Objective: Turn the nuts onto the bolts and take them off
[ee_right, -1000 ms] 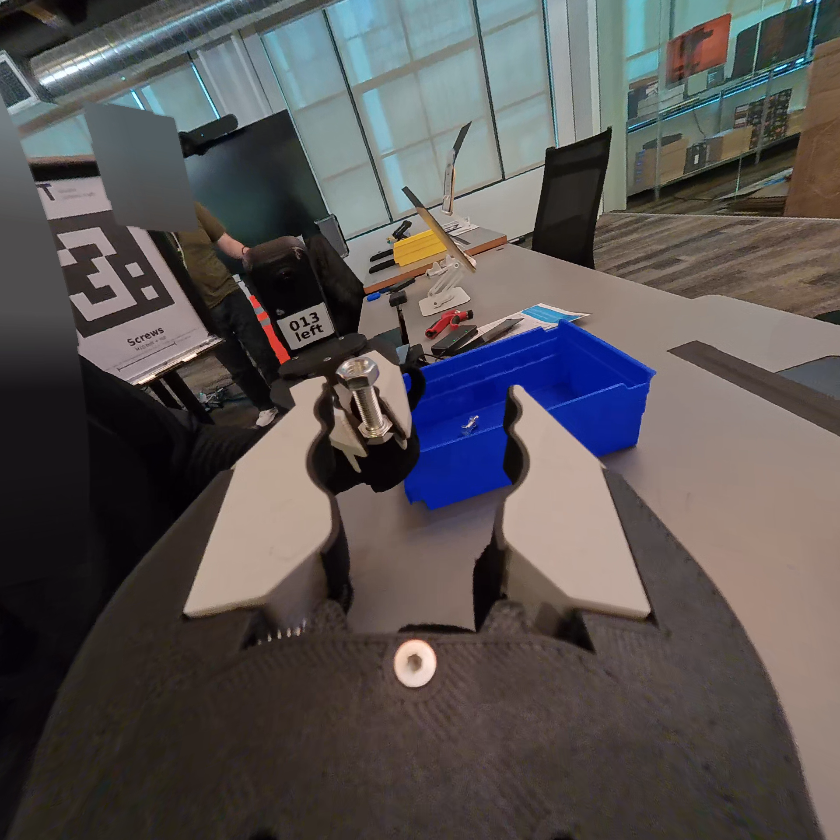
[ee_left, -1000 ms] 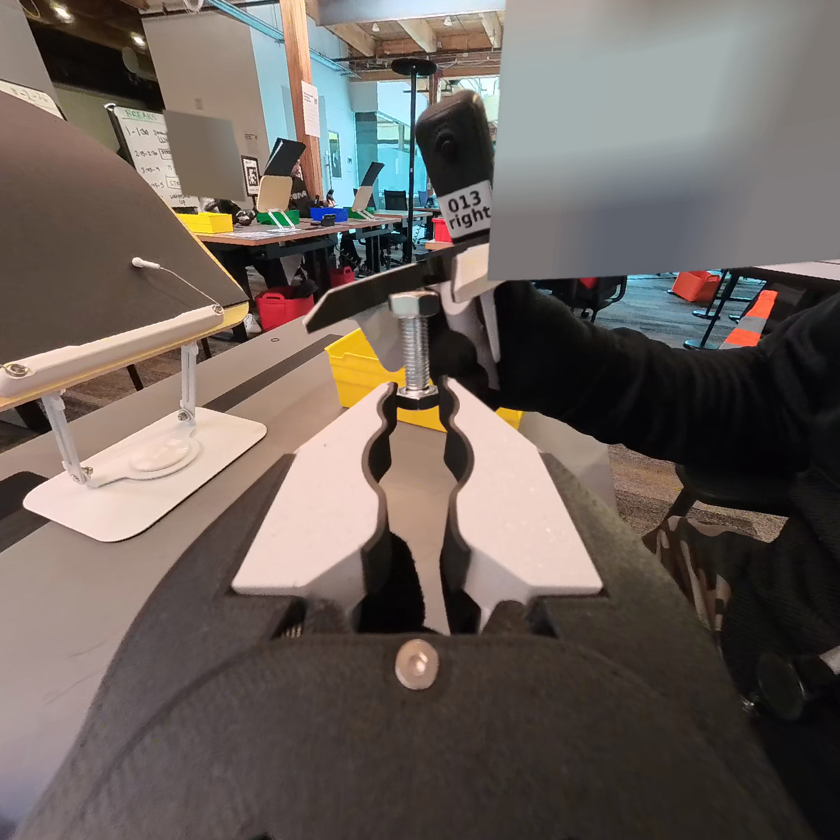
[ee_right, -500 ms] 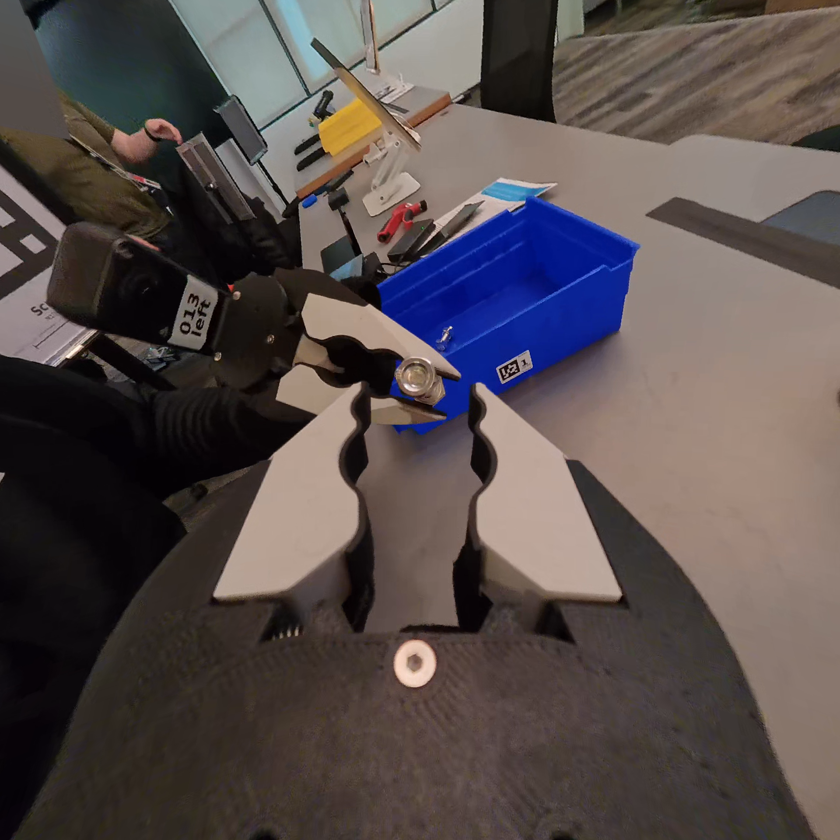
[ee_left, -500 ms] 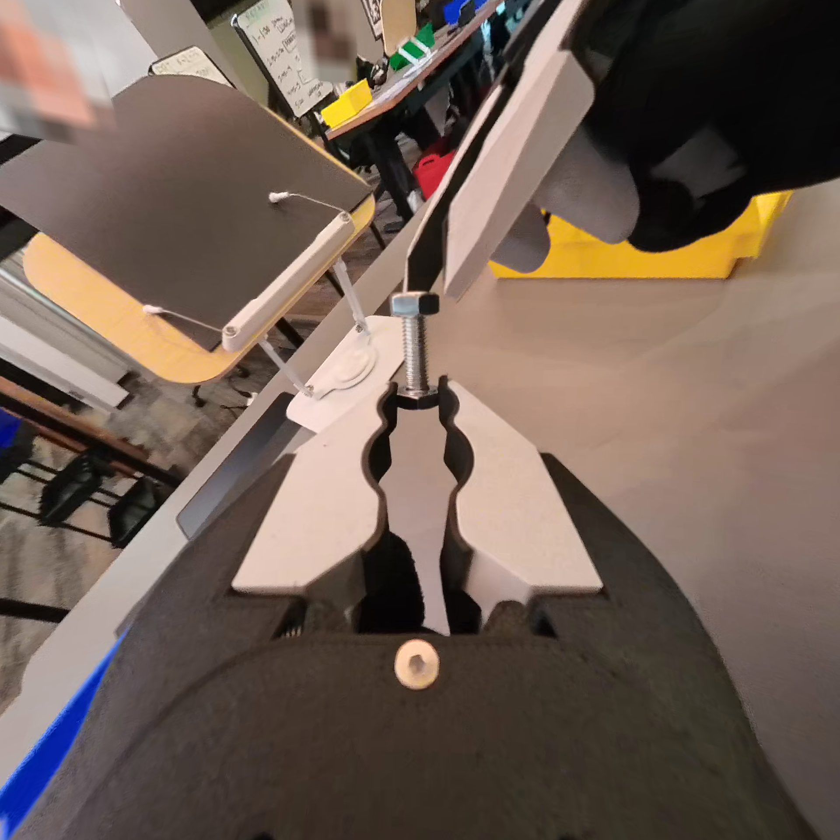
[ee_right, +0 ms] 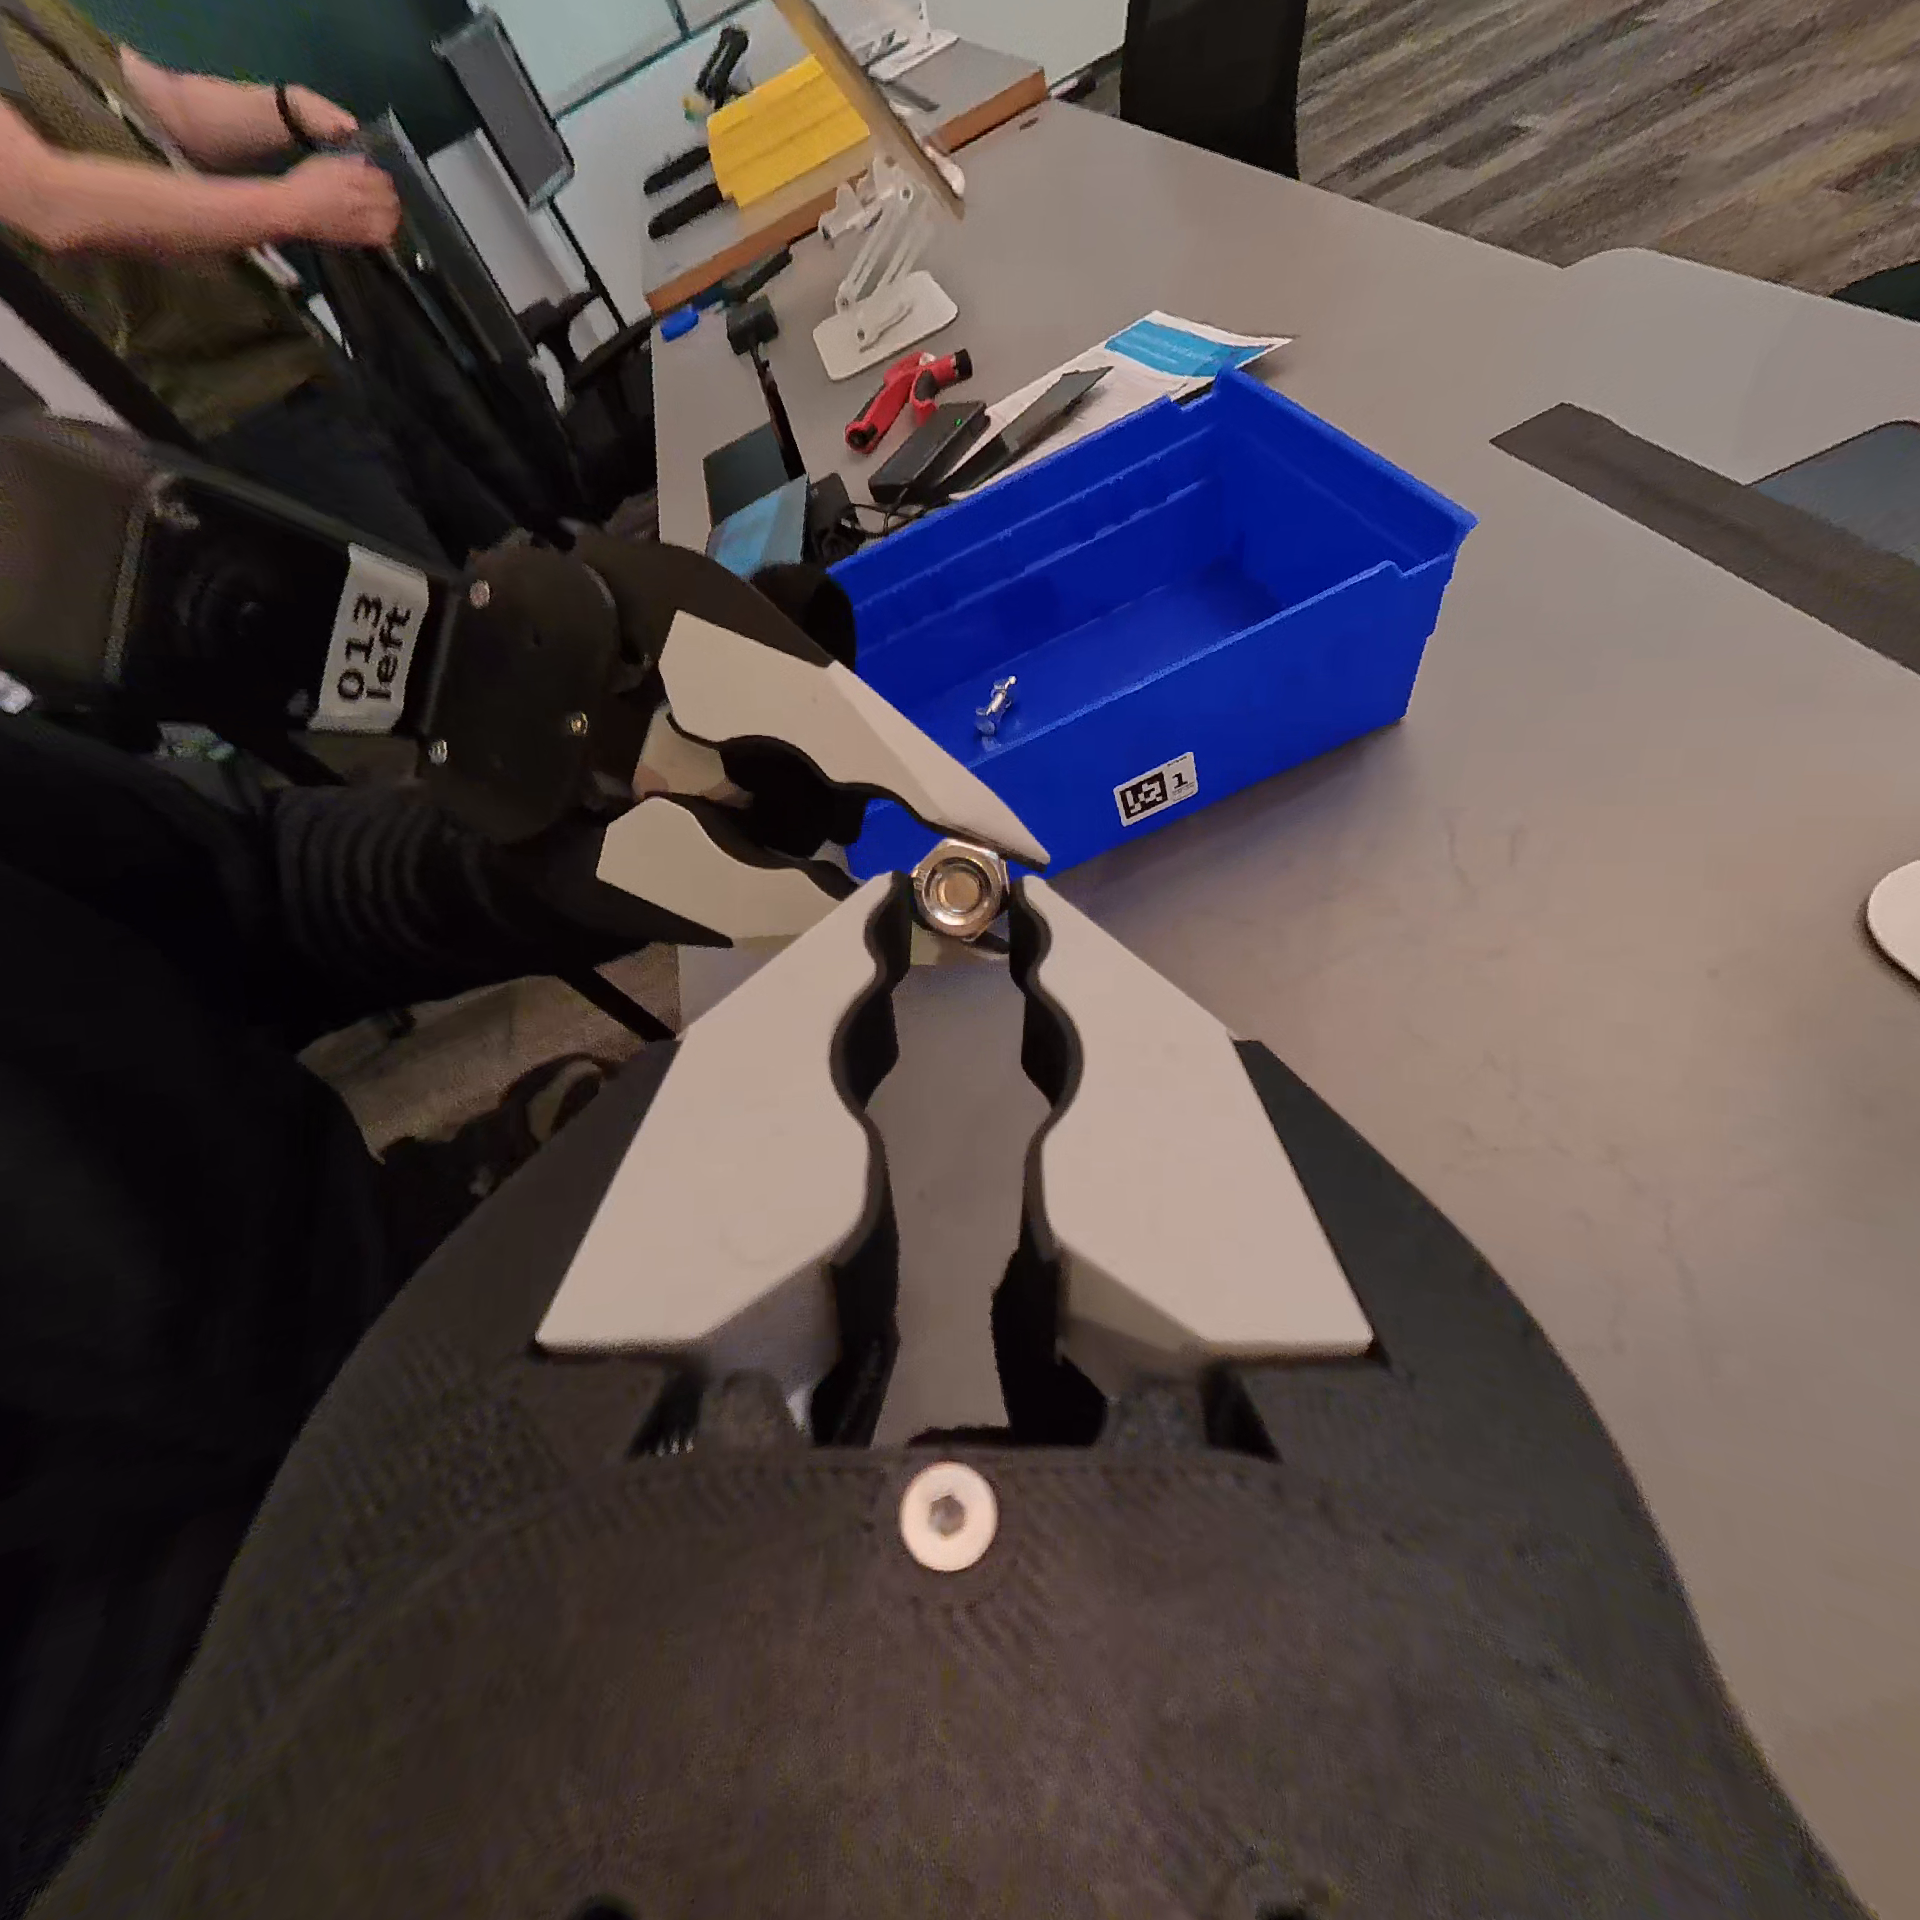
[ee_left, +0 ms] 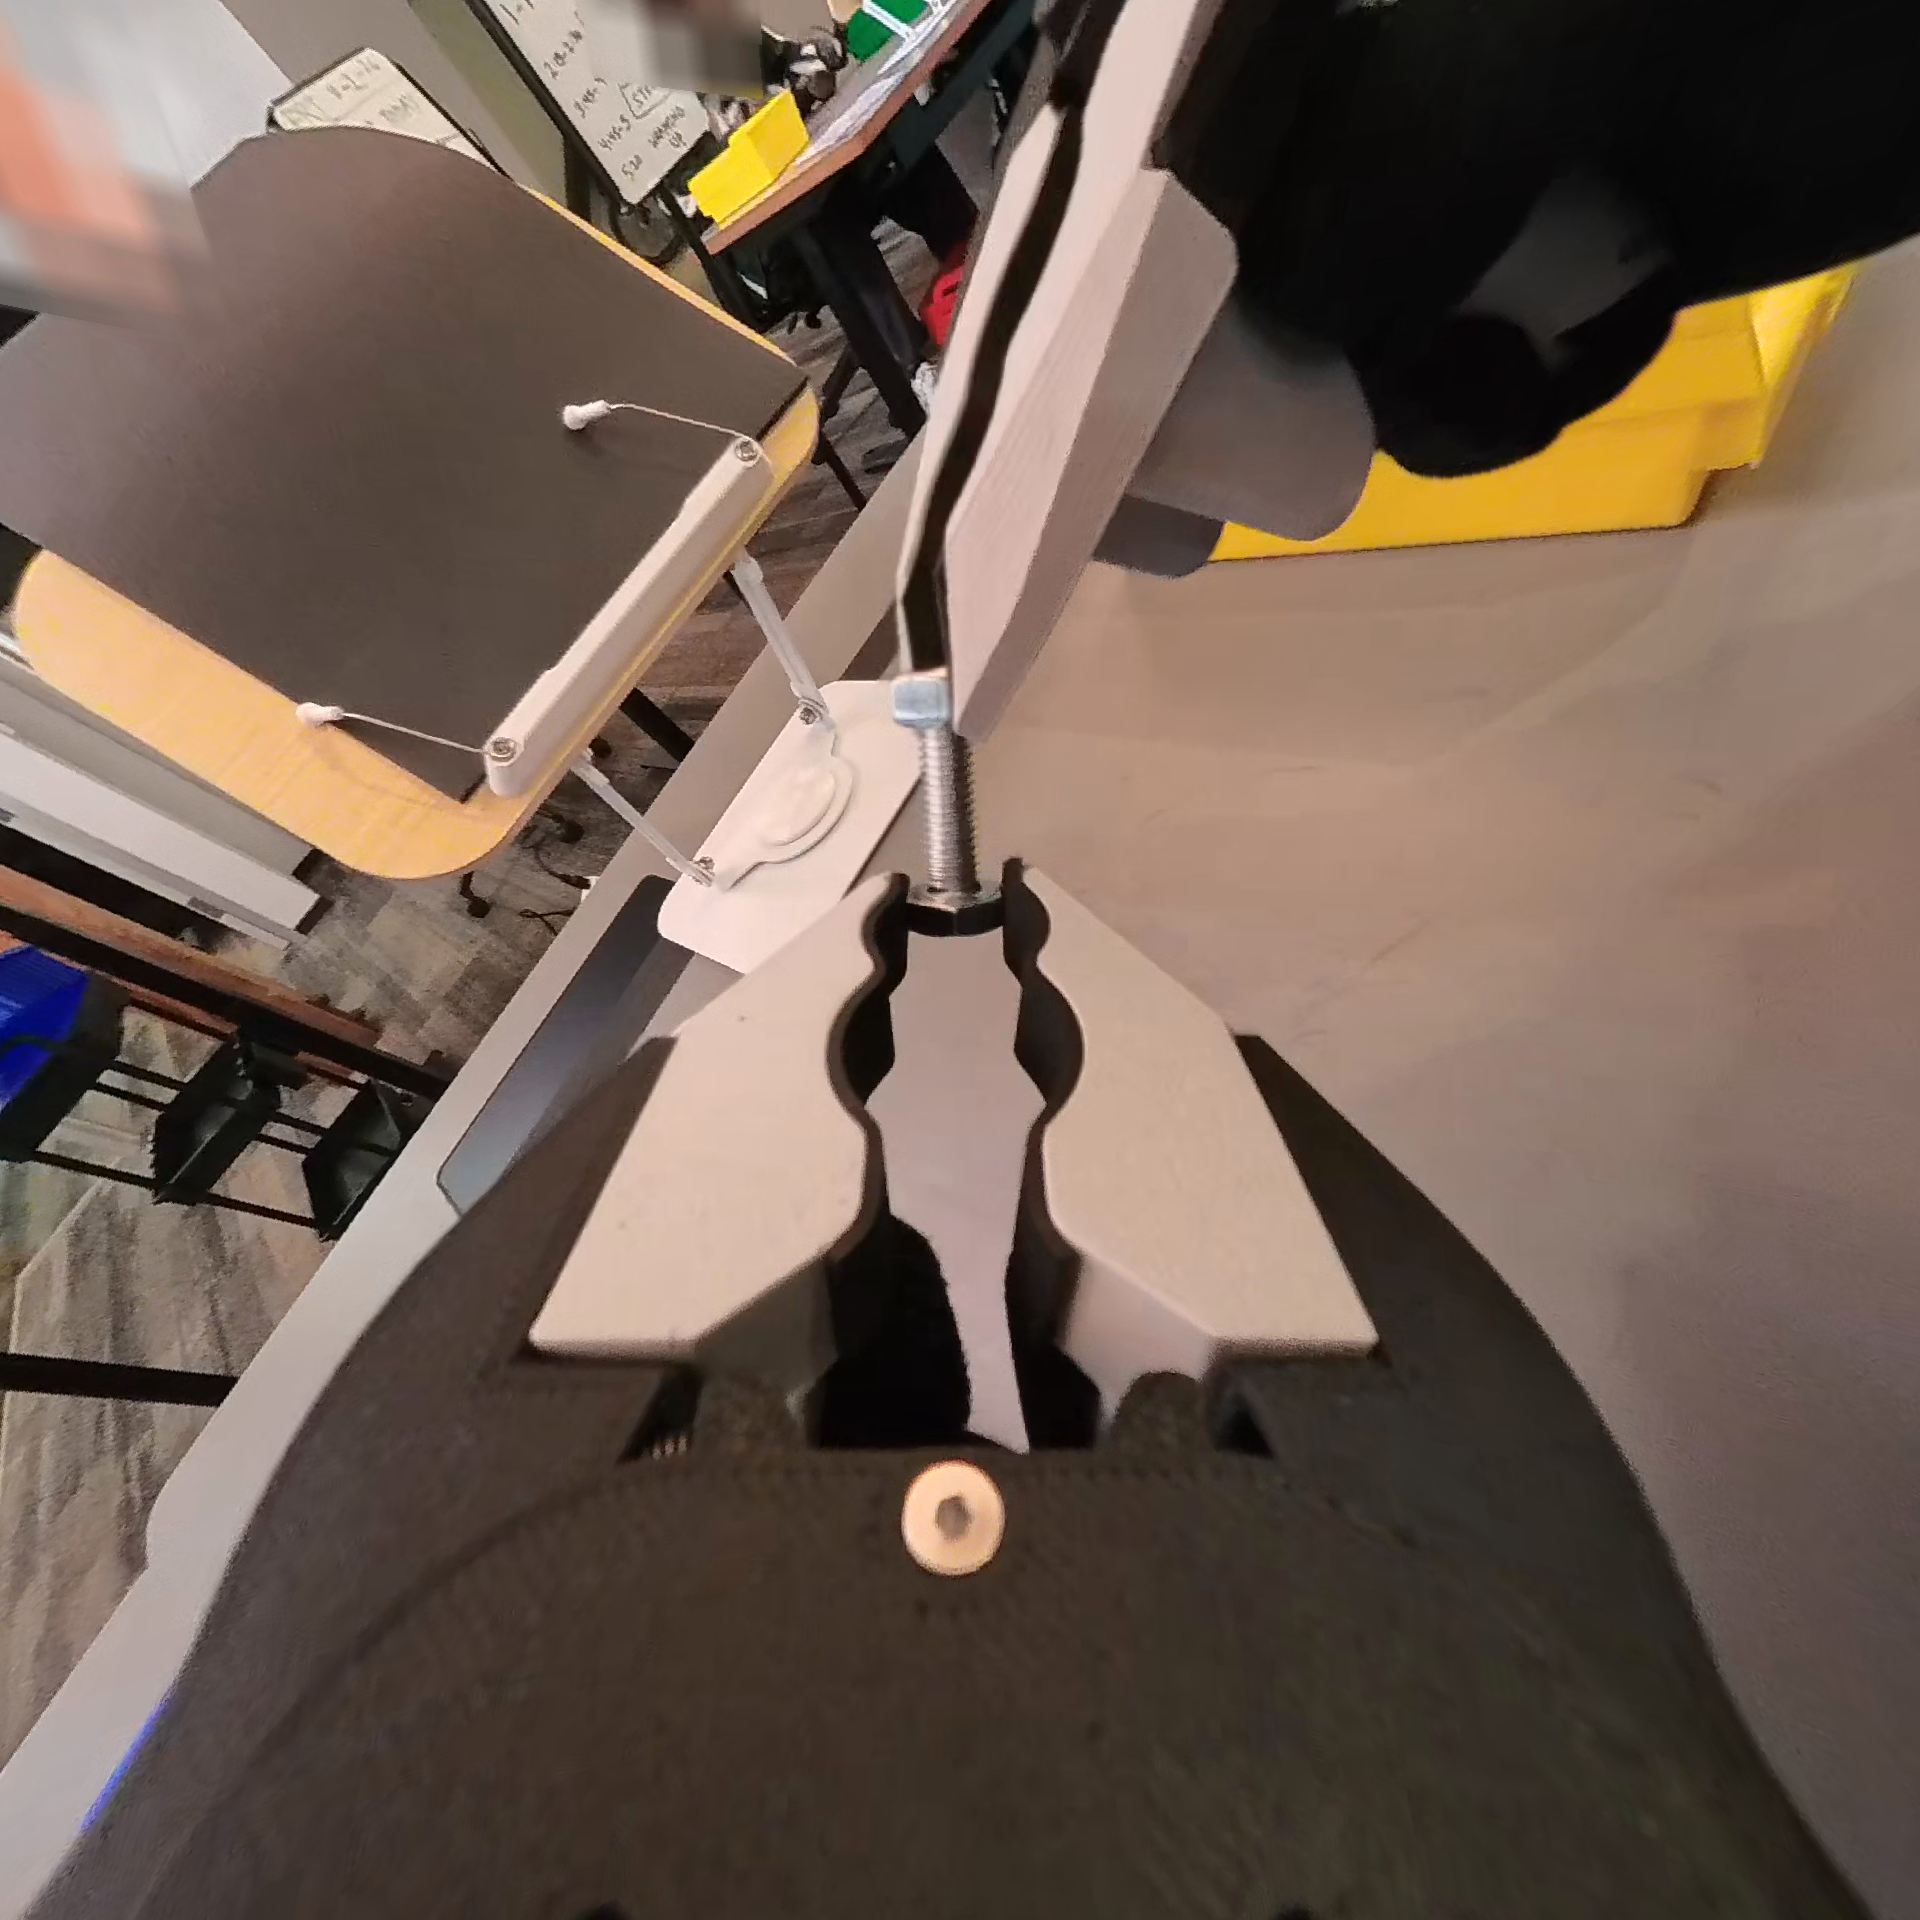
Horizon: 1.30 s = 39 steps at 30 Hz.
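Left gripper [ee_left: 951, 902] jaws clamped the dark nut [ee_left: 948, 918] at their tips, hex bolt [ee_left: 940, 800] sticking out above the grey surface [ee_left: 1455, 935]; right gripper [ee_right: 954, 906] jaws closed on the bolt head, likely to spin it.

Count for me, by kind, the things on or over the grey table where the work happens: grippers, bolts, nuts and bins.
Grippers: 2, the left gripper and the right gripper
Bolts: 1, the bolt held between them
Nuts: 1, the nut on its end
Bins: 2, the blue bin and the yellow bin
Total: 6
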### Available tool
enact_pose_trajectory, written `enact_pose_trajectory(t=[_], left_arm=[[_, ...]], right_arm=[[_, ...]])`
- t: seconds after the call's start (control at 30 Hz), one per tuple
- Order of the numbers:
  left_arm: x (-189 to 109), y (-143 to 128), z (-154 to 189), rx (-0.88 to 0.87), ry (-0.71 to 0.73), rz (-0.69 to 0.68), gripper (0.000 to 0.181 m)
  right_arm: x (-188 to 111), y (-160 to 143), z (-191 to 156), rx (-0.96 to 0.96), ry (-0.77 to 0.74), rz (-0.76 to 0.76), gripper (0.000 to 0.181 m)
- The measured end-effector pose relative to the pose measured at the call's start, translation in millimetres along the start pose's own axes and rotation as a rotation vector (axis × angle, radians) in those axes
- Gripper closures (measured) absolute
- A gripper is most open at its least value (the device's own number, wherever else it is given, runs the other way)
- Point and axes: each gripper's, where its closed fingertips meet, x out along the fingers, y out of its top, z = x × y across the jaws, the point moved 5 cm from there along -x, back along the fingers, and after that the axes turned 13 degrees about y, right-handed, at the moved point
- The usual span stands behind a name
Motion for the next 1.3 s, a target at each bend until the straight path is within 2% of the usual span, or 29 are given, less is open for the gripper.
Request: enact_pose_trajectory(t=[0.3, 0.33, 0.4, 0.5, 0.67, 0.8, 0.93, 1.03, 1.1, 1.3], left_arm=[[-1.7, -0.9, 0.7, -0.073, -0.121, 0.003, 0.165], [-1.5, -0.8, 0.7, -0.076, -0.121, 0.005, 0.165], [-1.2, -0.7, 0.4, -0.078, -0.116, 0.004, 0.165], [-0.7, -1.1, -1.5, -0.079, -0.094, 0.001, 0.165], [2.8, -4.8, -2.5, -0.032, -0.030, -0.038, 0.165], [6.2, -7.0, 2.6, 0.058, 0.021, -0.084, 0.165], [7.2, -7.8, 7.2, 0.120, 0.047, -0.108, 0.166], [6.8, -8.1, 7.7, 0.091, 0.014, -0.111, 0.165], [7.0, -9.5, 8.9, 0.035, -0.043, -0.112, 0.165], [3.9, -7.0, 13.9, -0.340, -0.371, -0.063, 0.165]], right_arm=[[1.8, 3.2, -2.7, -0.220, 0.021, -0.242, 0.165], [2.6, 4.0, -2.2, -0.229, 0.017, -0.259, 0.162], [3.9, 6.0, 1.1, -0.217, -0.019, -0.260, 0.131], [0.8, 6.4, 4.6, -0.146, -0.055, -0.193, 0.129], [-3.6, -0.1, 5.2, 0.092, -0.032, -0.023, 0.135], [3.7, -8.2, 9.2, 0.203, -0.009, 0.033, 0.139], [6.6, -10.2, 13.5, 0.222, 0.011, 0.051, 0.165], [7.0, -10.6, 13.7, 0.140, -0.005, -0.005, 0.165], [7.4, -11.2, 11.3, 0.020, -0.027, -0.111, 0.165], [7.6, -6.4, -10.8, -0.570, -0.145, -0.540, 0.166]])
